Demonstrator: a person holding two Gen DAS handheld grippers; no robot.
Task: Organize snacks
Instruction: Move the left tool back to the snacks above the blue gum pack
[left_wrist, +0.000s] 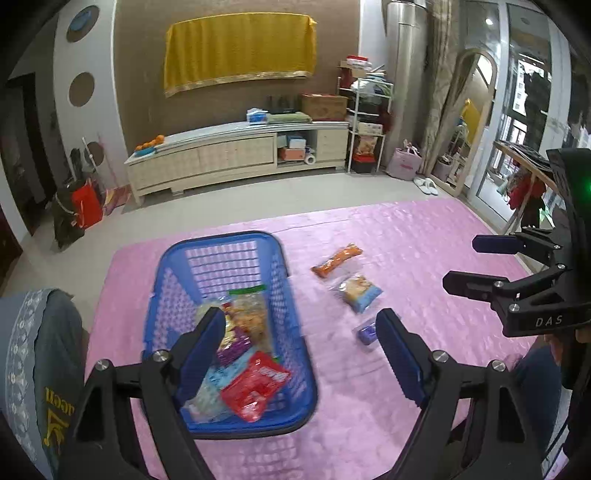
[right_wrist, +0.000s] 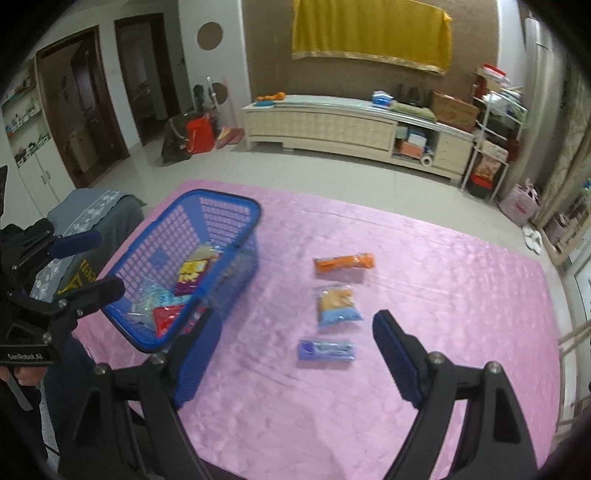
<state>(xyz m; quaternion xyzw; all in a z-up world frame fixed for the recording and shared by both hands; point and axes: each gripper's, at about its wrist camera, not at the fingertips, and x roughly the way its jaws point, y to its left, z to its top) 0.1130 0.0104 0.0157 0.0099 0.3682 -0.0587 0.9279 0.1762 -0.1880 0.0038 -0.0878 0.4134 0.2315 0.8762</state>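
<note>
Right now a blue plastic basket (left_wrist: 236, 254) with lattice walls sits on the left part of the table (left_wrist: 424, 236), which is covered in a shiny pink cloth. Several snack packets lie heaped in the basket's near end: a red packet (left_wrist: 255, 386) with white lettering on top at the front, a pale blue one (right_wrist: 155, 297) beside it, a purple and yellow one (right_wrist: 190, 281) further in, and a clear bag of orange-brown snacks (left_wrist: 251, 314) behind. To the right of the basket, well apart from it, three packets lie in a loose row on the cloth. Farthest away is a long orange packet (right_wrist: 343, 263), in the middle a clear-topped packet with golden snacks and a light blue base (right_wrist: 337, 306), and nearest a small flat purple packet (right_wrist: 325, 350). The left gripper (left_wrist: 301, 326) hovers over the basket's near end, its blue-padded fingers (left_wrist: 205, 345) spread wide with nothing between them. The right gripper (right_wrist: 291, 328) hangs above the near end of the loose row, its fingers (right_wrist: 397, 354) likewise spread wide and holding nothing, with the purple packet lying between them in its own view.
</note>
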